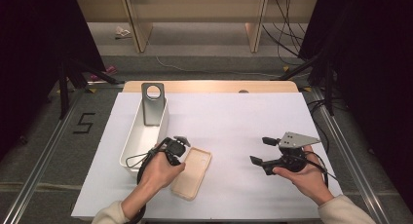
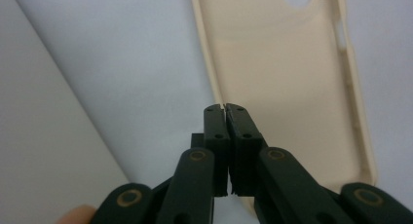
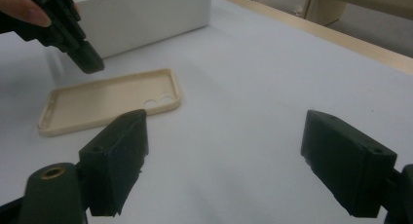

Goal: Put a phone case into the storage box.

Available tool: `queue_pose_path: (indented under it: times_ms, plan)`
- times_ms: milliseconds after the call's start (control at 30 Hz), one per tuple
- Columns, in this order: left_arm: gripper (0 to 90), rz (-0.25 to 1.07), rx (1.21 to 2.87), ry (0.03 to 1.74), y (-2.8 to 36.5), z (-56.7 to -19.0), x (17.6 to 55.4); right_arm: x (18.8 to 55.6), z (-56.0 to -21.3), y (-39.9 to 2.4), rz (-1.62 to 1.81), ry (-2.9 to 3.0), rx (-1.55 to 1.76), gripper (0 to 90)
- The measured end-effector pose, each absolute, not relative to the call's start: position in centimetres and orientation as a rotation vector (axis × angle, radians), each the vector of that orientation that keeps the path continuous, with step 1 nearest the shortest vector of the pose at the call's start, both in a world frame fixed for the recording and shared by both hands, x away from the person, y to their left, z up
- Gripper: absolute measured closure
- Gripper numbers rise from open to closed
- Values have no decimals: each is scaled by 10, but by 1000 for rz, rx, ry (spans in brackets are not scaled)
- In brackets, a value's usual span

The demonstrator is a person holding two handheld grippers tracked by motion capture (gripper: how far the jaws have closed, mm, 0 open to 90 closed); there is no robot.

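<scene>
On the white desk (image 1: 234, 121), the beige phone case (image 1: 191, 173) lies lengthwise just beside the closed, empty left tongs (image 2: 225, 107); the right tongs (image 3: 234, 160) stand apart, farther away.

The phone case (image 2: 287, 73) lies flat on the desk (image 1: 243, 121), right beneath the left gripper (image 2: 225, 109) jaws. The bin (image 3: 141, 14) stands beyond the case, well ahead of the right gripper (image 3: 234, 156) jaws.

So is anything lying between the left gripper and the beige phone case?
Nothing visible does. The left gripper, jaws shut, sits at the long edge of the beige phone case, with only bare white table cover around it. Whether the tips touch the rim can't be told.
</scene>
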State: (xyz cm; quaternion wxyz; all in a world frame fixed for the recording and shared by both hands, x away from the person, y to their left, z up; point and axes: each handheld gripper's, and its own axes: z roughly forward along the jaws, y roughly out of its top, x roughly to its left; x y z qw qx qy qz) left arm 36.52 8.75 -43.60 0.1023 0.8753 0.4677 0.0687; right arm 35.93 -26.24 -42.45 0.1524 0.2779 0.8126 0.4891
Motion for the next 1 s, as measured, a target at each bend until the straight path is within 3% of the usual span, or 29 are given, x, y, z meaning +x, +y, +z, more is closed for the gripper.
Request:
queue_pose_path:
  times_ms: [400, 1000]
  plan:
    - [897, 160, 2701, 1380, 100, -453, 345, 360, -425, -261, 1399, 2335, 791, 182]
    - [895, -7, 2685, 1317, 92, -459, 340, 359, -424, -262, 1400, 2334, 797, 182]
